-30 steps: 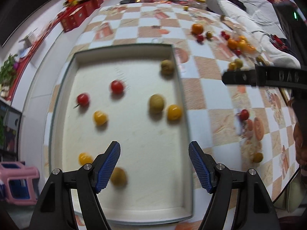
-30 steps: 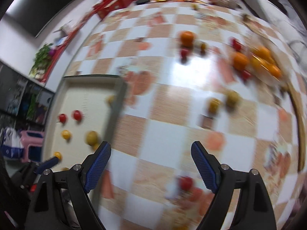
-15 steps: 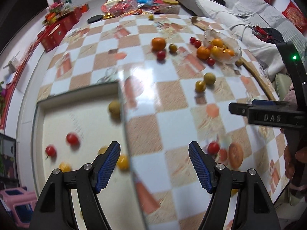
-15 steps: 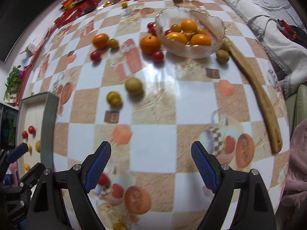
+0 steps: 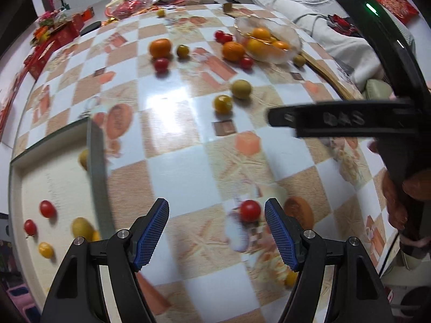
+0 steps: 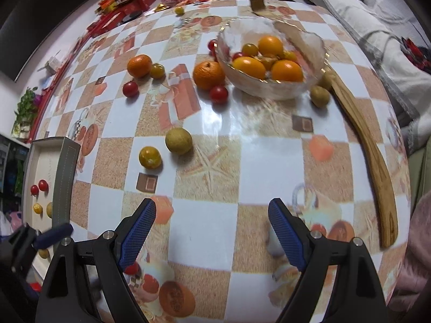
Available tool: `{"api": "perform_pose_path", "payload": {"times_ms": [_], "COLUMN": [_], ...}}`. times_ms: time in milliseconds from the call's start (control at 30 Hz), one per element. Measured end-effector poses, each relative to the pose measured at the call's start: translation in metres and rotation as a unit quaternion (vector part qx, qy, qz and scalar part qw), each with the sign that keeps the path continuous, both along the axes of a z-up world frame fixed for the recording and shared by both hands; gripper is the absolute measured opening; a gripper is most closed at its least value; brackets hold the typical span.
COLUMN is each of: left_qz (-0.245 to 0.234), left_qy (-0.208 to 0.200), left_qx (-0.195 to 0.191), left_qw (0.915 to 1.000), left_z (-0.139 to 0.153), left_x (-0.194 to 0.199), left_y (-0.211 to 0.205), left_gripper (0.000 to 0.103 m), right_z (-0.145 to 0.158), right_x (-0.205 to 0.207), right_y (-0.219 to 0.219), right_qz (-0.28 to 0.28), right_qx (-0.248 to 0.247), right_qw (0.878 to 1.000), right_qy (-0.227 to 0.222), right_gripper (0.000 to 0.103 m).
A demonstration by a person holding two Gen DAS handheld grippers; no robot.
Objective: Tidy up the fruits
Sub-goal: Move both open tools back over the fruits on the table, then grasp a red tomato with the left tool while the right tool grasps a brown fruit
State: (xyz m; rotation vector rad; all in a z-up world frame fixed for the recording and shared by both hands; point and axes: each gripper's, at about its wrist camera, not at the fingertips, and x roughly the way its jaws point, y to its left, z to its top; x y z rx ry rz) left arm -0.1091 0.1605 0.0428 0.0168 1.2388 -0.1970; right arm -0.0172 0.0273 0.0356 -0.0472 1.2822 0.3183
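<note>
Our left hand-held gripper [image 5: 216, 231] is hanging wide open and empty above the glossy checkered surface [image 5: 177, 172], and a small round red cherry tomato [image 5: 250, 210] is sitting between its blue ribbed pads, close against the right-hand one [image 5: 280, 238] and well off the other. We are judging that tomato to be the next pick. We are worrying that closing from here could nudge it with the near pad first, so the smooth round fruit could roll away over the slick cloth or squirt out forward; squeezing too hard could split its skin. Centring first seems wise.

Our right hand-held gripper [image 6: 211, 232] is also standing wide open with nothing between its pads, over bare cloth. A small yellow tomato [image 6: 150, 157] and a round greenish-tan fruit [image 6: 178, 141] are lying ahead of it, well apart from the tips. Farther off, the clear glass bowl of oranges [image 6: 315, 79] is standing beside a long wooden spatula [image 6: 366, 150]. The shallow cream tray with a grey rim [image 5: 97, 167], already holding several small fruits, is lying to the left.
</note>
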Motion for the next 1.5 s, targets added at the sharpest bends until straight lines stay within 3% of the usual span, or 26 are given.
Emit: {"api": "perform_pose_path", "payload": {"times_ms": [200,567,867,1000,1067,1100,1500], "left_qz": [0.009,0.032,0.038,0.045,0.046,0.048,0.041], "left_qy": [0.001,0.009,0.007,0.005,0.008,0.010,0.019], "left_qx": [0.002,0.016,0.044,0.039,0.029,0.024,-0.003], "left_qw": [1.0000,0.9993,0.9983,0.9982,0.9985,0.9985,0.9990], "left_z": [-0.010,-0.029,-0.031,-0.028,-0.027,-0.027,-0.028], "left_x": [0.002,0.010,0.007,0.004,0.003,0.003,-0.004], "left_y": [-0.013,-0.023,-0.028,-0.022,-0.019,-0.017,-0.007], "left_gripper": [0.074,0.074,0.059,0.033,0.029,0.023,0.021], "right_z": [-0.010,-0.017,-0.018,-0.016,-0.014,-0.013,-0.008], "right_x": [0.015,0.037,0.047,0.043,0.039,0.037,0.002], "right_y": [0.014,0.035,0.040,0.032,0.025,0.021,-0.012], "right_qz": [0.025,0.056,0.069,0.059,0.050,0.045,-0.001], "right_qx": [0.000,-0.004,-0.006,0.011,0.018,0.022,0.048], "right_qw": [1.000,0.998,0.997,0.998,0.998,0.999,0.999], "right_qy": [-0.002,-0.025,-0.032,-0.022,-0.016,-0.013,0.012], "right_gripper": [0.067,0.066,0.028,0.028,0.028,0.028,0.028]}}
